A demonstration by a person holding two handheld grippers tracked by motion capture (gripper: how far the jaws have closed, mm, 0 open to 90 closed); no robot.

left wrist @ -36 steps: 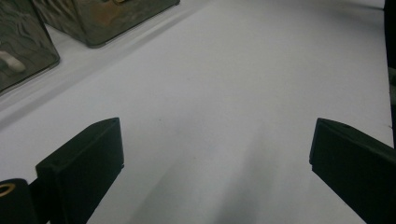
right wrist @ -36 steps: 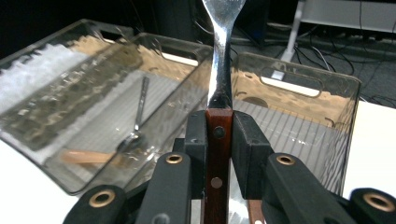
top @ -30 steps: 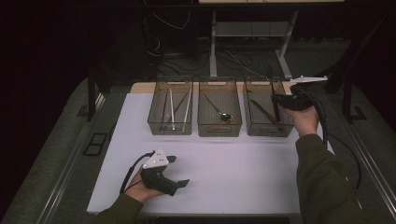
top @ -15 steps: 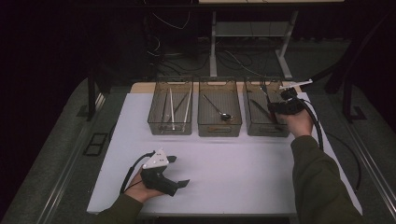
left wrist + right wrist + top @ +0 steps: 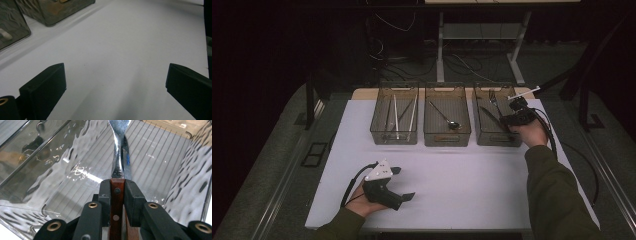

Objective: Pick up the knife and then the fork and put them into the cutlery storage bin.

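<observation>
We begin with the white table (image 5: 462,175), which spreads under both of the person's forearms as they enter from the six o'clock edge of the high view. Along its far side, toward twelve o'clock, stand three clear bins in a row: the left bin (image 5: 379,132) with long thin utensils, the middle bin (image 5: 447,136) with a spoon (image 5: 446,118), and the right bin (image 5: 492,140).

The right forearm, in a dark green sleeve (image 5: 557,195), stretches from about five o'clock up toward one o'clock, the wrist bent so that the right hand (image 5: 529,132) hangs over the near right corner of the right bin. The right gripper (image 5: 507,120) points down and inward into that bin. In the right gripper view we see its jaws drawn narrow and pressed on the wooden handle of a fork (image 5: 117,170) — the pads clamp the riveted brown handle on both sides, and the metal shaft runs away toward twelve o'clock over the bin's ribbed floor. In the high view the fork's tines show inside the right bin, near its far end.

The left hand (image 5: 362,197) lies low on the table at about seven o'clock, palm cupped around the left gripper (image 5: 402,185), which points toward three o'clock. Its jaws stand wide apart — in the left gripper view only bare table lies between them.
</observation>
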